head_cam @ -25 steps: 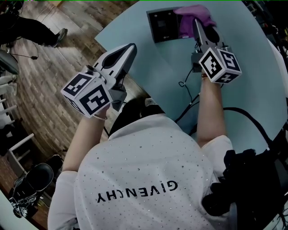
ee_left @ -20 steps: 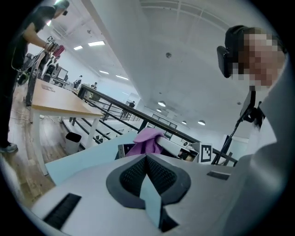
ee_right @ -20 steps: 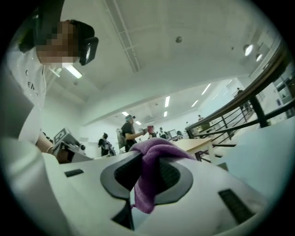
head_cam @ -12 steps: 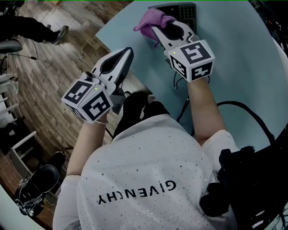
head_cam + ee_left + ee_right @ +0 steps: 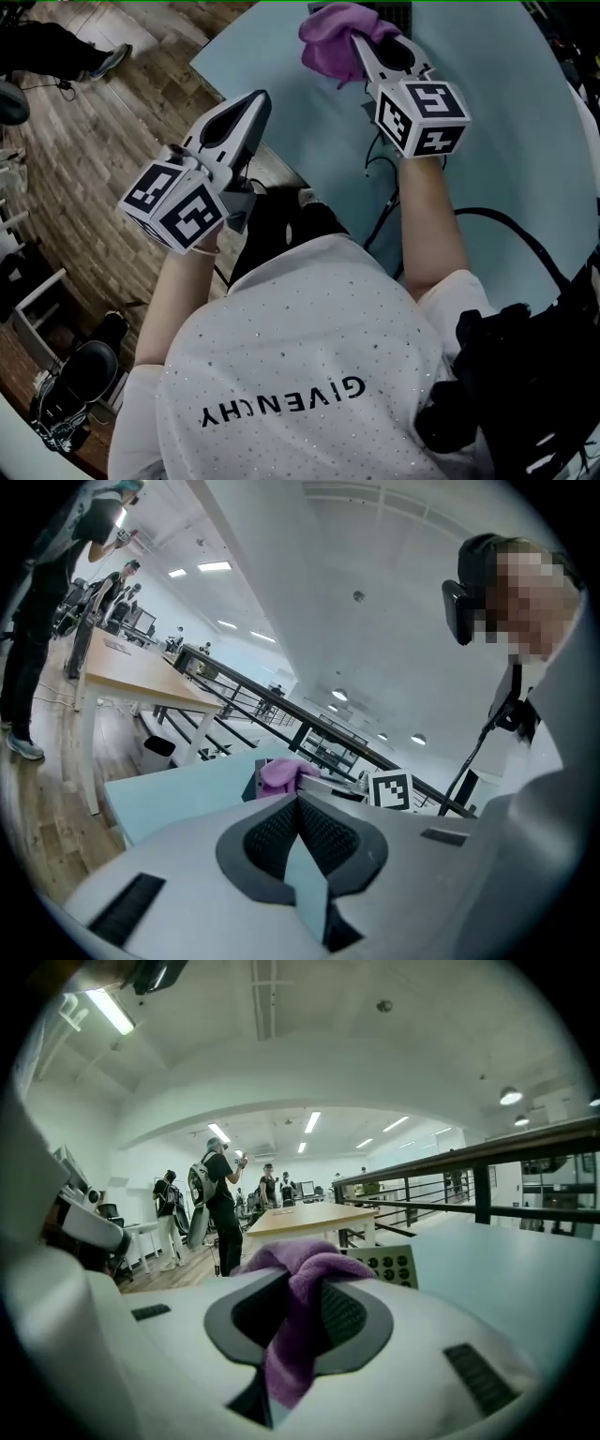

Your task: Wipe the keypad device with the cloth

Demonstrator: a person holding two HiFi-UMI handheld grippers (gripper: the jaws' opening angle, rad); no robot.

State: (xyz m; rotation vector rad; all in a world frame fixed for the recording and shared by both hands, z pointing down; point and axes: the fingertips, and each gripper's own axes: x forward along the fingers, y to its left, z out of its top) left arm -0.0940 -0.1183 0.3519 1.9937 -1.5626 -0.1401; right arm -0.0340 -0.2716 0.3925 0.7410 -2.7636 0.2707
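Note:
My right gripper (image 5: 362, 43) is shut on a bunched purple cloth (image 5: 336, 37) near the far side of the pale blue table (image 5: 511, 112). Just beyond the cloth, the dark keypad device (image 5: 401, 13) shows at the top edge, mostly hidden. In the right gripper view the cloth (image 5: 298, 1321) hangs pinched between the jaws, with the grey keypad device (image 5: 389, 1264) and its round buttons right behind it. My left gripper (image 5: 256, 101) hovers shut and empty by the table's left edge. Seen from the left gripper (image 5: 298, 801), the cloth (image 5: 284, 774) lies ahead.
Black cables (image 5: 382, 159) trail across the table under my right arm. Wooden floor (image 5: 84, 141) lies left of the table. Several people (image 5: 220, 1199) stand by a wooden table (image 5: 300, 1218) in the background. A railing (image 5: 487, 1180) runs along the right.
The right gripper carried the cloth left off the keypad device, then back toward it at the frame's top. The left gripper has barely moved.

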